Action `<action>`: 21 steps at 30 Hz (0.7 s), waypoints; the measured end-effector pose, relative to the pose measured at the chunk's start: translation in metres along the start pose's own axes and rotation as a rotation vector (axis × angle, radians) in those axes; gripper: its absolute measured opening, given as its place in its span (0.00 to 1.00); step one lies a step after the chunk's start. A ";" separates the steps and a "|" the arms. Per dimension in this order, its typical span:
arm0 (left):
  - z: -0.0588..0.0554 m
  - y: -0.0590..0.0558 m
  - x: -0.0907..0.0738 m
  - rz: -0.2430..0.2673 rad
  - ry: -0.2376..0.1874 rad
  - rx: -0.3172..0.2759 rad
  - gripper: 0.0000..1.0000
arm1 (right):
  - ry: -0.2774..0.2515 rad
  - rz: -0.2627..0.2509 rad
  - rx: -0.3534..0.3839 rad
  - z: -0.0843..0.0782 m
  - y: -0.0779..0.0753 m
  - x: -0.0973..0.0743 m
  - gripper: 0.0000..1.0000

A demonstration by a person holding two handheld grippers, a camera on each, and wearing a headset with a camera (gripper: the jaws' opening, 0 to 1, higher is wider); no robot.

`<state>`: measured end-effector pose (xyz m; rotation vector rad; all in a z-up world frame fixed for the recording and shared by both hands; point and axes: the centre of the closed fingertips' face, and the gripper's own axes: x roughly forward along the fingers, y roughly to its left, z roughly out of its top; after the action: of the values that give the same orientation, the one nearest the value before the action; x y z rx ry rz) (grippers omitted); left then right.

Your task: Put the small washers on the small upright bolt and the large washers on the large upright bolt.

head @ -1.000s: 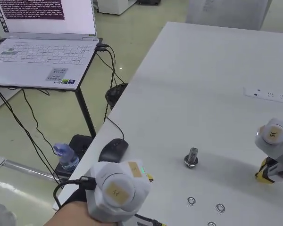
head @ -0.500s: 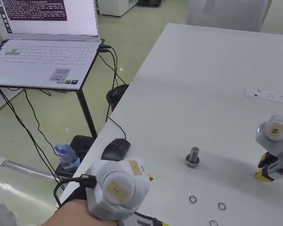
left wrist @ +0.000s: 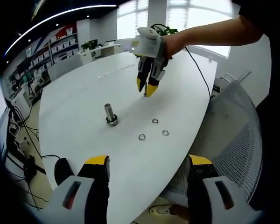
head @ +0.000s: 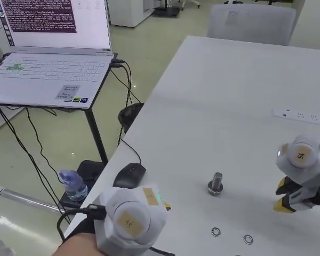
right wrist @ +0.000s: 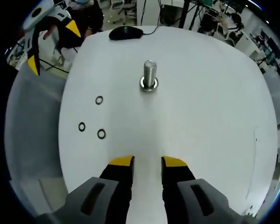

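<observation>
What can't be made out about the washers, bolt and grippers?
The washers are too small in every view to sort as small or large.
On the bolt, the ring at its foot could be its head or a washer; too small to tell in the gripper views.
For the left gripper, the head view hides the fingers behind its body and cuts them off at the bottom edge.

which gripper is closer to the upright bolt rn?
Right, by a modest margin. The right gripper hovers over the table, jaws pointed at the bolt; the left gripper sits farther back, beyond the table's edge.
</observation>
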<state>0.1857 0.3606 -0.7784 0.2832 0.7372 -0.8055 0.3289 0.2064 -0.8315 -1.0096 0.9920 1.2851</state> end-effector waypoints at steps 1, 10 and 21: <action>0.000 0.000 0.000 -0.001 -0.003 -0.001 0.66 | -0.006 0.006 -0.006 0.001 0.001 0.002 0.24; 0.002 0.001 0.000 -0.002 -0.006 0.009 0.66 | -0.036 0.022 -0.039 0.013 0.025 0.010 0.24; 0.004 0.005 0.000 0.003 -0.017 0.008 0.66 | -0.056 0.033 -0.057 0.020 0.038 0.011 0.24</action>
<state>0.1912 0.3617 -0.7759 0.2843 0.7173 -0.8078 0.2914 0.2299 -0.8377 -0.9990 0.9367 1.3685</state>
